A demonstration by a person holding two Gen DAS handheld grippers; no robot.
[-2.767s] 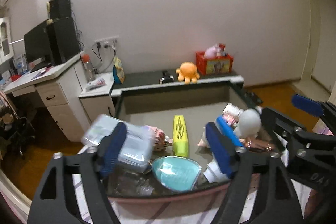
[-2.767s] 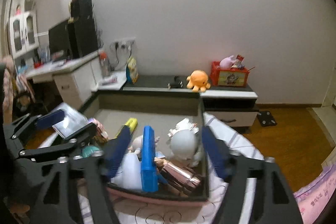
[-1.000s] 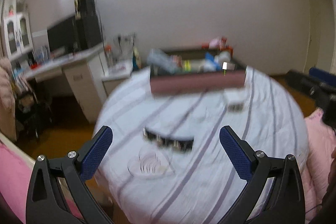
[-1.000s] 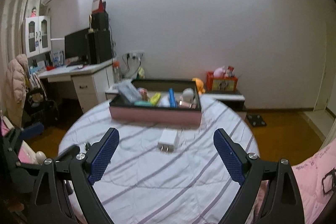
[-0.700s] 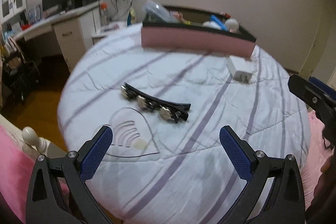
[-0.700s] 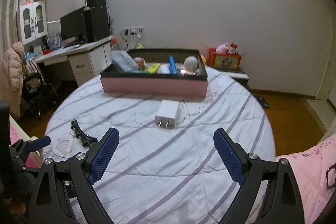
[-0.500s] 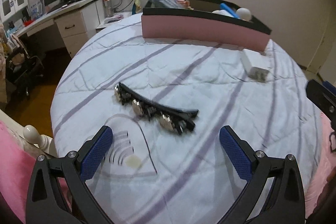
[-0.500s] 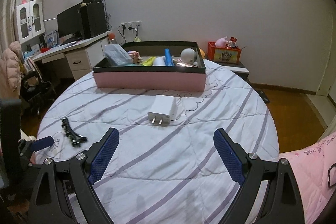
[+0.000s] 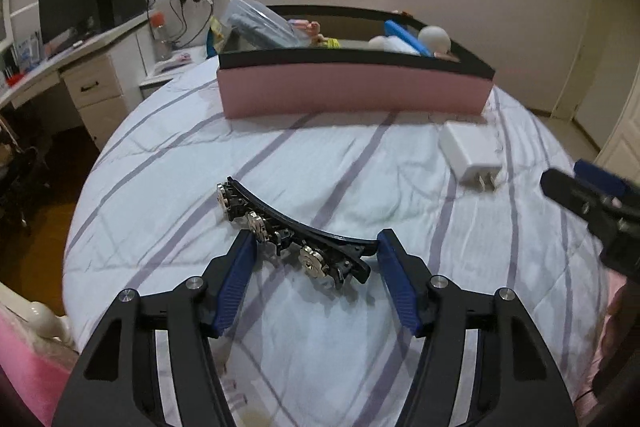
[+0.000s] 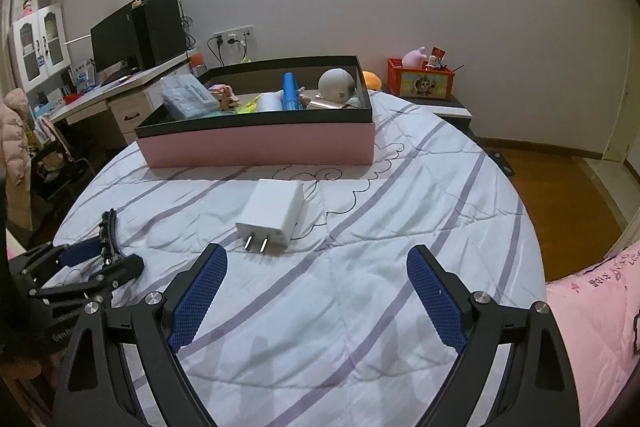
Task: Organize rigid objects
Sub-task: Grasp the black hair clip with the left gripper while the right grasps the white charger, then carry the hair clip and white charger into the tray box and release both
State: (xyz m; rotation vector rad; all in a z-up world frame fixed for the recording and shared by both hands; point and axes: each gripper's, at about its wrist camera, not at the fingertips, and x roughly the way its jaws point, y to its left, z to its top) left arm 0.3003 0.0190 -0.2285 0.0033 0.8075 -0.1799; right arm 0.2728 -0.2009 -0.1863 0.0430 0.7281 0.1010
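On the bed (image 10: 360, 307), the charger (image 10: 273, 214) lies before the box (image 10: 256, 143), hair clip (image 9: 294, 235) at left.

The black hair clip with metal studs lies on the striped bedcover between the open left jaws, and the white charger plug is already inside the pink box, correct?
Not quite. The white charger plug lies on the striped bedcover in front of the pink box, as the right wrist view shows. The black hair clip with metal studs does lie between the open left jaws.
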